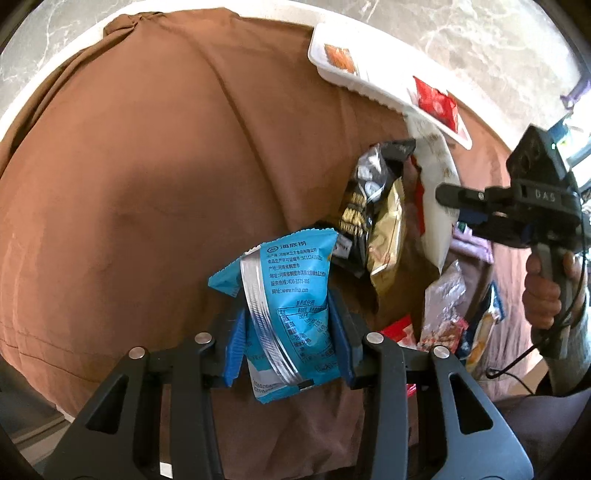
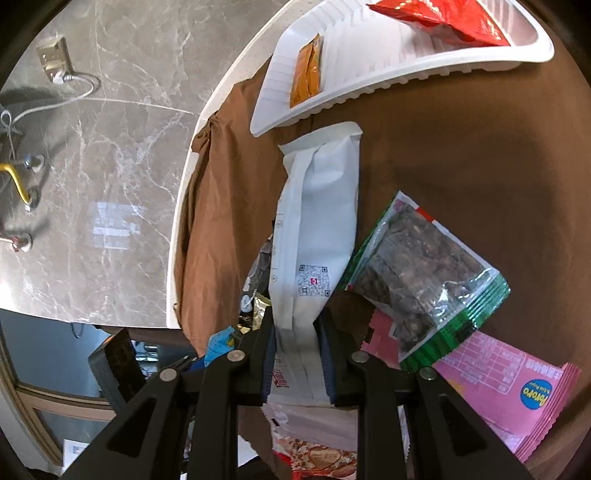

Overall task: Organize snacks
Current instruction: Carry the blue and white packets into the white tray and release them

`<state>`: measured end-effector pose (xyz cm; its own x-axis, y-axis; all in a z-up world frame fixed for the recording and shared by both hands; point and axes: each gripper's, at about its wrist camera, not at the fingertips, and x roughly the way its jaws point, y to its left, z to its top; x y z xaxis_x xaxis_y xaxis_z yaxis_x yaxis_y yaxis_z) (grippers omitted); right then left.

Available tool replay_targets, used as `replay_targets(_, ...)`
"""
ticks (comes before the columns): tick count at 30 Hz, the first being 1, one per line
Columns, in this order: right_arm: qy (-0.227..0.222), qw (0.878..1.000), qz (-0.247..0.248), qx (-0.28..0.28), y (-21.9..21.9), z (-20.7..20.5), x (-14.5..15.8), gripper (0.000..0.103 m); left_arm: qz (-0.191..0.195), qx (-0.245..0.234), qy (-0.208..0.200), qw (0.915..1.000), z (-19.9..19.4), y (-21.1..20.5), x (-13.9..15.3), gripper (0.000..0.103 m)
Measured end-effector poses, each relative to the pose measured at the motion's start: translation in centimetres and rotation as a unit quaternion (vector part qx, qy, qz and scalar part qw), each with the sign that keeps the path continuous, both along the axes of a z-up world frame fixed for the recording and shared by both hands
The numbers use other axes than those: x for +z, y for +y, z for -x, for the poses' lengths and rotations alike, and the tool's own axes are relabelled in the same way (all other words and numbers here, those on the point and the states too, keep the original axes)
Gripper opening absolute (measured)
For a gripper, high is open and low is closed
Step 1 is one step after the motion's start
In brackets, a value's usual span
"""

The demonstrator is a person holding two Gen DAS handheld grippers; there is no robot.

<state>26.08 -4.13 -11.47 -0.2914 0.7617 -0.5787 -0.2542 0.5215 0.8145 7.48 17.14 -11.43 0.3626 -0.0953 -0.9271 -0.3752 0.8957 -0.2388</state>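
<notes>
two claws clamped: left gripper [image 1: 291, 325] pinching blue packet [image 1: 288, 295], right gripper [image 2: 297, 354] squeezing white packet [image 2: 317, 236], both lifted above brown cloth [image 1: 147, 184]. could slip, judging by slick film and narrow low bite. white packet running long-axis away toward far white tray [image 2: 369, 85], seal end far; blue packet upright, top seal pointing far.

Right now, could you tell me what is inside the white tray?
The white tray holds an orange packet near one end and a red packet at the other. Part of the red packet runs out of view.
</notes>
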Motion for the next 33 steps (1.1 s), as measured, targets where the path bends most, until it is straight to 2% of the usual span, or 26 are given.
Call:
replay_targets(7, 0.023, 0.999, -0.038, -0.012, -0.6, -1.1, 1.6, 0.023, 0.037, 0.01, -0.038, 0.9985, -1.6, 1.6, 2.6, 0.037)
replay_targets(14, 0.022, 0.998, -0.055, -0.035, -1.1, -3.9, 3.3, 0.023, 0.062, -0.013, -0.07, 0.9955, -6.1, 2.6, 4.6, 0.037)
replay_targets(23, -0.004, 0.996, -0.048, -0.072, -0.7, -9.8, 4.7, 0.023, 0.07, -0.06, -0.112, 0.9894, -15.6, 3.5, 6.6, 0.037)
replay_targets(33, -0.03, 0.993, -0.033, -0.107, 1.2, -16.5, 4.5, 0.023, 0.07, -0.101, -0.116, 0.9855, -27.2, 4.0, 5.3, 0.037)
